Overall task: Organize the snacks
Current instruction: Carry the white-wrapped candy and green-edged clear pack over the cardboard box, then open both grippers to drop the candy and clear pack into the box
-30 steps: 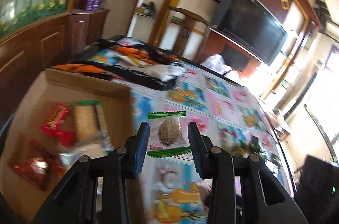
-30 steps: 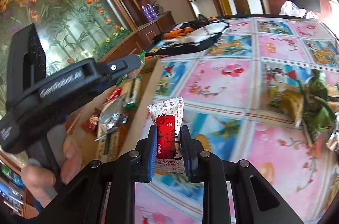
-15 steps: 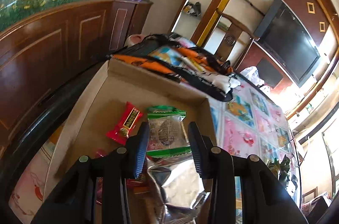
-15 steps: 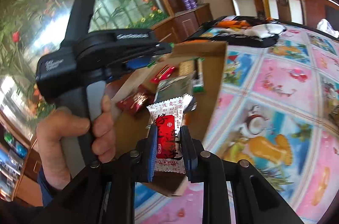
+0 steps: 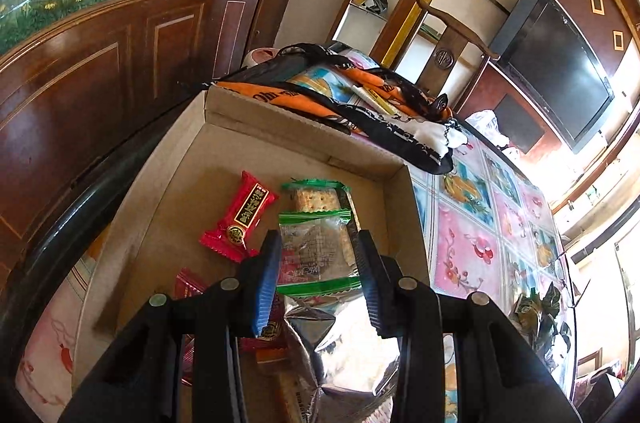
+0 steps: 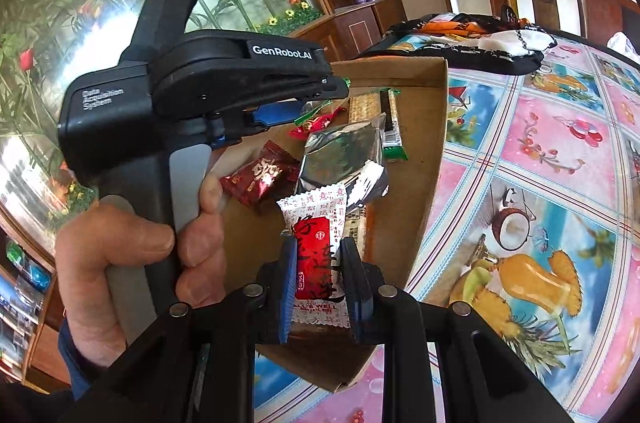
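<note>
My left gripper (image 5: 318, 255) is shut on a clear cookie packet with green ends (image 5: 316, 251), held over the open cardboard box (image 5: 280, 127). Inside the box lie a red candy packet (image 5: 240, 219), a green-ended cracker pack (image 5: 316, 195) and a silver foil bag (image 5: 352, 347). My right gripper (image 6: 318, 277) is shut on a white and red candy packet (image 6: 316, 255), above the near part of the same cardboard box (image 6: 432, 151). The right wrist view also shows the left gripper (image 6: 320, 103) over the box, held by a hand (image 6: 132, 263), with a dark red packet (image 6: 260, 179) and the foil bag (image 6: 340, 155) below.
The box rests on a table with a bright fruit-patterned cloth (image 6: 540, 183). An orange and black cloth bundle (image 5: 360, 103) lies just beyond the box. Dark wooden cabinets (image 5: 100, 63) run along the left. Green wrappers (image 5: 536, 311) lie on the table at the right.
Both grippers have swung left from over the tablecloth to over the box, each still holding its packet. The left one stands a little farther into the box than half a second ago.
</note>
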The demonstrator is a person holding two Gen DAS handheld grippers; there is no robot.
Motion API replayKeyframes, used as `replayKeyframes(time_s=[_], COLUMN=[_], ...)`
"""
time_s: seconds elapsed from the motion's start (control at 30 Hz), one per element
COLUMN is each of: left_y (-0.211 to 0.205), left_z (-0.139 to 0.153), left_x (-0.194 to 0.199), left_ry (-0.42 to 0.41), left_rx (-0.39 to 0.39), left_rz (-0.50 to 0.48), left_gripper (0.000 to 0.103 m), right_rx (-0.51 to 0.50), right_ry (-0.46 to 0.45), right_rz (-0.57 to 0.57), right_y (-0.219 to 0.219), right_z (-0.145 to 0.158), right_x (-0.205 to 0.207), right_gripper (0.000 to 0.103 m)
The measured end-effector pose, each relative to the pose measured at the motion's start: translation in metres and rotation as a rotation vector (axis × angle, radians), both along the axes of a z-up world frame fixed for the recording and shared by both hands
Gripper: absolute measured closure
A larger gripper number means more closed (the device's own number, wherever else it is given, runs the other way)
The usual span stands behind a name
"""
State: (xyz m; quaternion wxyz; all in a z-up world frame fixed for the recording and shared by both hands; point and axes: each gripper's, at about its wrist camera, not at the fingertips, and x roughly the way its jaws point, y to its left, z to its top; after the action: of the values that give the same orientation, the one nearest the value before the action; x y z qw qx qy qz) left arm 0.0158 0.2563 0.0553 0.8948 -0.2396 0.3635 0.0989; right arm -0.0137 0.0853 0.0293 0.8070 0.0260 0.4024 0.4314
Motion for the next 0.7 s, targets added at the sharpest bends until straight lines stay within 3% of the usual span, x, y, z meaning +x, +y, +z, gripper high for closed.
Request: replayKeyframes(time_s=[0.7], left_y=[0.0002], left_z=[-0.0042], left_x=[0.0002], left_ry=[0.017], left_rx=[0.006], left_rz=[0.009], left_gripper=[0.066], right_rx=[-0.028], right_ry=[-0.011], right_rz=[-0.019], right_y=[0.0059], right_z=[-0.0033], right_x=[0.0076], right_gripper=[0.078])
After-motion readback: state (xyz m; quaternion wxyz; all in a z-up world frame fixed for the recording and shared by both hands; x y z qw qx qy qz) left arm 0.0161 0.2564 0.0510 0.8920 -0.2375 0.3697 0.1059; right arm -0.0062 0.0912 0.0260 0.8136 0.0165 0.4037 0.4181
